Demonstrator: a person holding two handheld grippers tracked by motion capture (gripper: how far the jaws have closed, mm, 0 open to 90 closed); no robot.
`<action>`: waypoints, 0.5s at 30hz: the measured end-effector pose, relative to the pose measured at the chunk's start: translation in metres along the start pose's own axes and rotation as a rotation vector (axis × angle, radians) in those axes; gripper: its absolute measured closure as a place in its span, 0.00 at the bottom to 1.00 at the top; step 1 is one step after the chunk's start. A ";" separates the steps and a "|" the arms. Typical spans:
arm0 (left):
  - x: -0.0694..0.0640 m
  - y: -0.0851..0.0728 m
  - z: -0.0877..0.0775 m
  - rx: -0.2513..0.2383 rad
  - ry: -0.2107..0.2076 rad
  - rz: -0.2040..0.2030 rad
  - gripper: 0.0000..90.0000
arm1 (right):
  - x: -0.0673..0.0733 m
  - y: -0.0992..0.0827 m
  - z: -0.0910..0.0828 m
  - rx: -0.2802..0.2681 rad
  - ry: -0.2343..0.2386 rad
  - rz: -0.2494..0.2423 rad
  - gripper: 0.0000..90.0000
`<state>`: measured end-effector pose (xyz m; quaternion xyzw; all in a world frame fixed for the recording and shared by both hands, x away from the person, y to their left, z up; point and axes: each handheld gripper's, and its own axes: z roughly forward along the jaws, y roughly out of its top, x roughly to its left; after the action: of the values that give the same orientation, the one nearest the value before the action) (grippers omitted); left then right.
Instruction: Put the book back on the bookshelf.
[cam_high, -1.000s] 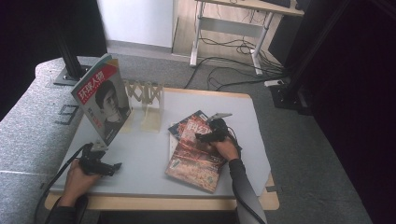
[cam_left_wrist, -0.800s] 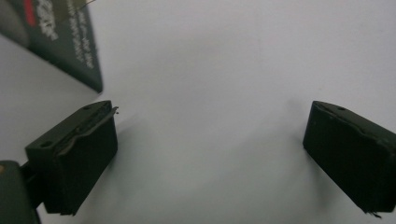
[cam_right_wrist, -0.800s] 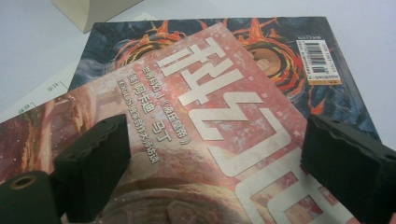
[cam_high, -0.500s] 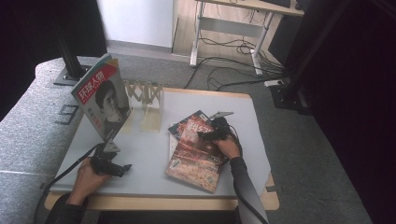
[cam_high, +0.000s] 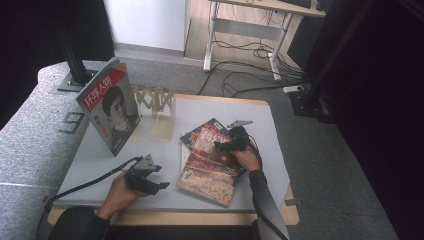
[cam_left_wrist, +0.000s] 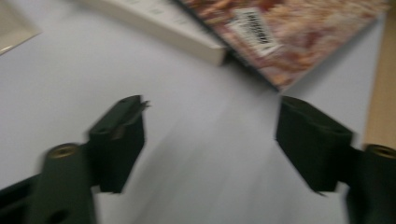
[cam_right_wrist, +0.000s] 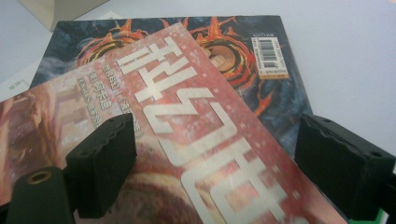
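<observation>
Red magazine (cam_right_wrist: 187, 154) under right gripper (cam_right_wrist: 215, 172), jaws apart — barcode label legible; left gripper (cam_left_wrist: 210, 140) narrowing over bare table (cam_left_wrist: 196, 102), nothing between.

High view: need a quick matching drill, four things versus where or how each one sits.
Things:
1. red magazine
2. portrait magazine
3. wooden rack
4. left gripper

Places or states:
A. stands upright at the table's left side
B. lies on top of a dark magazine
C. near the table's front edge, jaws apart, nothing between them
D. at the table's back edge

Pairs: 1-B, 2-A, 3-D, 4-C
</observation>
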<state>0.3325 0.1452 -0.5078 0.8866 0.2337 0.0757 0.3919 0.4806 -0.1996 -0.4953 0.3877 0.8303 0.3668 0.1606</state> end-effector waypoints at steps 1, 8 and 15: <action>-0.003 0.002 0.004 -0.004 -0.019 0.008 0.39 | -0.001 -0.002 -0.003 0.000 -0.005 0.000 0.14; -0.014 0.006 0.020 0.013 -0.083 0.054 0.64 | -0.012 -0.022 -0.025 0.001 -0.025 0.031 0.14; -0.021 0.008 0.030 0.029 -0.068 0.072 0.69 | -0.027 -0.038 -0.041 -0.003 -0.035 0.073 0.14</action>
<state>0.3263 0.1110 -0.5212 0.9021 0.1892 0.0562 0.3838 0.4553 -0.2562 -0.4957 0.4240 0.8119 0.3670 0.1623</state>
